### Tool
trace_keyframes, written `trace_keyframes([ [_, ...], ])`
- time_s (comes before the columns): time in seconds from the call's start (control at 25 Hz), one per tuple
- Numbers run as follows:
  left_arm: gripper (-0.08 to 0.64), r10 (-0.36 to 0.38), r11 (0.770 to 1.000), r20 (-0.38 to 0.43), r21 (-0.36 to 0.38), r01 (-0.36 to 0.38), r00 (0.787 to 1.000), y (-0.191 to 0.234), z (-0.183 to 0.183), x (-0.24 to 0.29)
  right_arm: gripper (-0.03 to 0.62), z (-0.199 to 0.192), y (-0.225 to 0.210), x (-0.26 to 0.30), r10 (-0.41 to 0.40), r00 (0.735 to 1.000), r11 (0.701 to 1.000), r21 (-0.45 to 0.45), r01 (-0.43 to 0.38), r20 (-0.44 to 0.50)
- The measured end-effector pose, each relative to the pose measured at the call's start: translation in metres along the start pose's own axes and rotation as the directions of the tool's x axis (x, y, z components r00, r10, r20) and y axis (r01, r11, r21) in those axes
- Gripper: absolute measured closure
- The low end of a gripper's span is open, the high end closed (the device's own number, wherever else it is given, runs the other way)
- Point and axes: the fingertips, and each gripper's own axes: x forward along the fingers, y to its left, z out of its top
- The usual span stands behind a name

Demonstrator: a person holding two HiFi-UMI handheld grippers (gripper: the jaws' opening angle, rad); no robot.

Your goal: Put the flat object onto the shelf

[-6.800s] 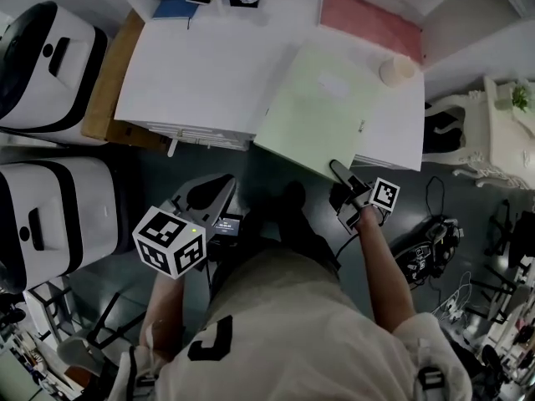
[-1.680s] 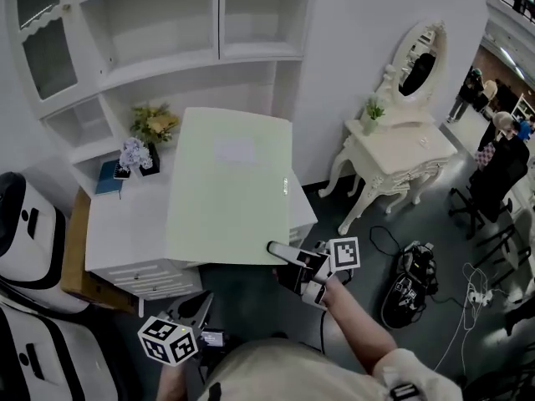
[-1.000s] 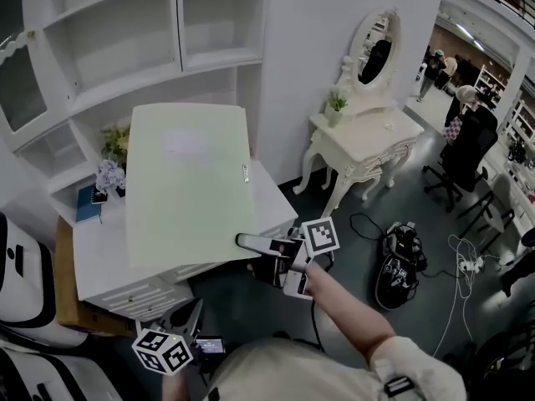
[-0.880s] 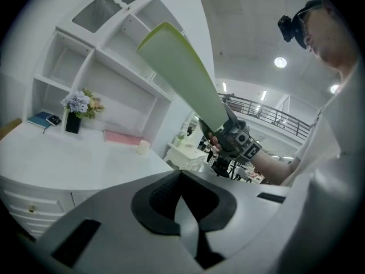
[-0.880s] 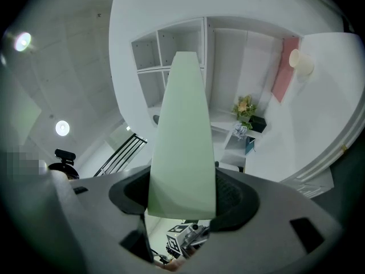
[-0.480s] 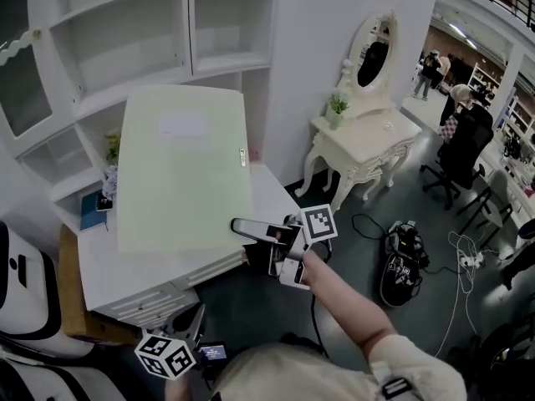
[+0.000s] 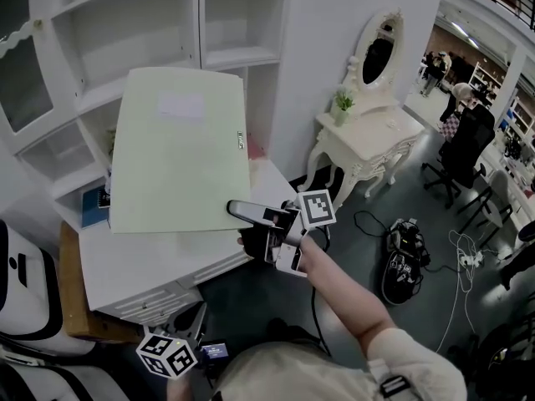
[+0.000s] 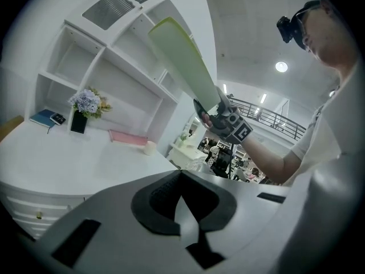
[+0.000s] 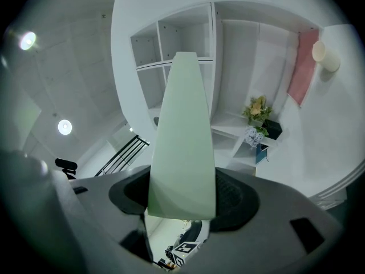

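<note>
Grip on the pale green folder [image 7: 180, 153] comes from the right gripper [image 7: 247, 226] alone, clamped at its lower corner. The folder stands upright before the white shelf unit [image 7: 242, 57], probably to slide in edgewise. The left gripper [image 8: 185, 224] hangs low, closed and empty.

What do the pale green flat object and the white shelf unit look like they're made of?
Pale green flat object: probably stiff card or thin plastic, matte. It lies flat though the right gripper grips only its lower corner; a white label and small edge clasp suggest a folder.
White shelf unit: likely painted wood or laminate board, smooth satin finish, judging by its thick straight boards and even colour.
</note>
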Motion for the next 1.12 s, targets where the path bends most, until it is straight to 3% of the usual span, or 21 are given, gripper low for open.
trace_keyframes([
  [0.24,0.546,0.028,1.000,-0.008,0.004,-0.028,1.000,0.004,0.004,0.023,0.304,0.027,-0.002,-0.001,0.037,0.999,0.999,0.013,-0.037,-0.009],
  [0.44,0.548,0.079,0.997,0.011,-0.016,-0.079,0.997,0.026,0.027,0.023,0.304,0.055,-0.016,0.025,0.017,0.999,1.000,-0.004,-0.017,-0.041],
  [0.64,0.546,0.105,0.994,0.028,-0.030,-0.104,0.994,0.025,0.025,0.031,0.304,0.065,-0.018,0.037,0.012,0.995,1.000,-0.014,-0.013,-0.098],
  [0.84,0.547,0.124,0.992,0.039,-0.037,-0.123,0.991,0.023,0.022,0.030,0.304,0.070,-0.019,0.055,0.038,0.991,0.999,0.044,-0.033,-0.132],
  [1.12,0.546,0.143,0.989,0.047,-0.046,-0.141,0.989,0.036,0.032,0.022,0.302,0.098,-0.034,0.091,-0.005,0.989,0.998,0.056,0.013,-0.146],
])
